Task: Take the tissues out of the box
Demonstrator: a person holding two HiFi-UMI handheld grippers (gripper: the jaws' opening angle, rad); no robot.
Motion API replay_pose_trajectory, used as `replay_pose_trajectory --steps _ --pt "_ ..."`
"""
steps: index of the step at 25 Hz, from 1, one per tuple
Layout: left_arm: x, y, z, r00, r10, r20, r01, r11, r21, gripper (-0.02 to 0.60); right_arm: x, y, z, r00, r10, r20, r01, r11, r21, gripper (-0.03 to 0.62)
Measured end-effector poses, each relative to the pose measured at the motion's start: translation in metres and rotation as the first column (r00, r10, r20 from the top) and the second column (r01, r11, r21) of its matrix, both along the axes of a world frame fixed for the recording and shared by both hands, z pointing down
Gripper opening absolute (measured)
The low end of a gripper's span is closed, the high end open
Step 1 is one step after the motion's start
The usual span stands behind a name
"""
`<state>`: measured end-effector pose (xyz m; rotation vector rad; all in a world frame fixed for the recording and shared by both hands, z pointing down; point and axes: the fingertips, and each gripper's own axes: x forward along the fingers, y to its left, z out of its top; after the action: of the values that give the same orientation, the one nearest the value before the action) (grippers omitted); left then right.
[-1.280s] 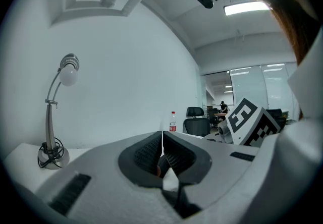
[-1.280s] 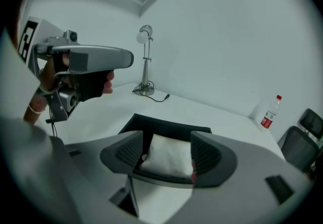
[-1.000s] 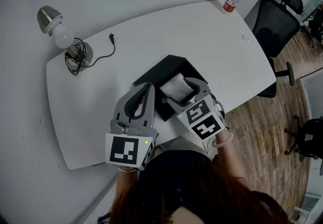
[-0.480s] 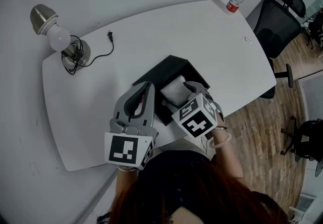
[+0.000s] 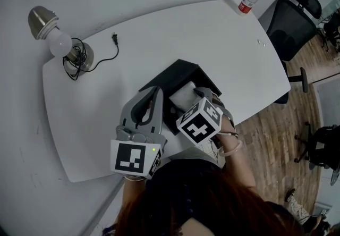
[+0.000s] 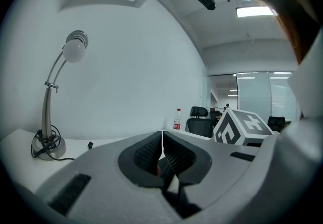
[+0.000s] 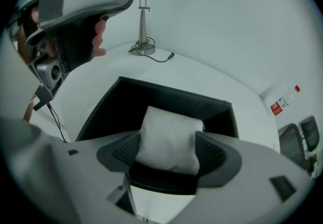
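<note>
Fingers (image 7: 121, 151) of the right gripper (image 7: 168, 150) stand wide apart, just opened, one on each side of the tissue pack (image 7: 169, 132), likely ready to squeeze it. That pack is white, soft and puffy like a pillow, sitting inside the black box (image 7: 166, 98) with stiff flat walls. Left of the box, the left gripper (image 6: 162, 140) waits, its ridged fingers (image 6: 149, 153) pressed together on nothing, over the smooth white table (image 5: 212, 33).

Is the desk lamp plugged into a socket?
No, the lamp's plug lies loose on the bare table at the end of its cord, with no socket at it.
</note>
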<state>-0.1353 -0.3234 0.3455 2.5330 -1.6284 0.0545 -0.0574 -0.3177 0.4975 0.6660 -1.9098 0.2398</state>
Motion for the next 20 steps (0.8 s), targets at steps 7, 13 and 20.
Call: replay_pose_trajectory --steps 7,13,20 --pt "-0.003 0.003 0.001 1.000 -0.010 0.001 0.010 1.000 -0.004 0.026 0.004 -0.005 0.005 0.998 0.027 -0.063 -0.025 0.999 0.026 0.317" --pt "-0.003 0.008 0.001 1.000 -0.015 0.005 0.015 1.000 -0.006 0.026 0.007 -0.007 0.003 0.997 0.019 -0.079 -0.016 0.999 0.045 0.292" --pt "-0.001 0.016 -0.002 1.000 -0.014 0.017 0.014 1.000 0.002 0.026 0.008 -0.008 0.000 0.998 0.011 -0.063 -0.007 0.998 0.061 0.258"
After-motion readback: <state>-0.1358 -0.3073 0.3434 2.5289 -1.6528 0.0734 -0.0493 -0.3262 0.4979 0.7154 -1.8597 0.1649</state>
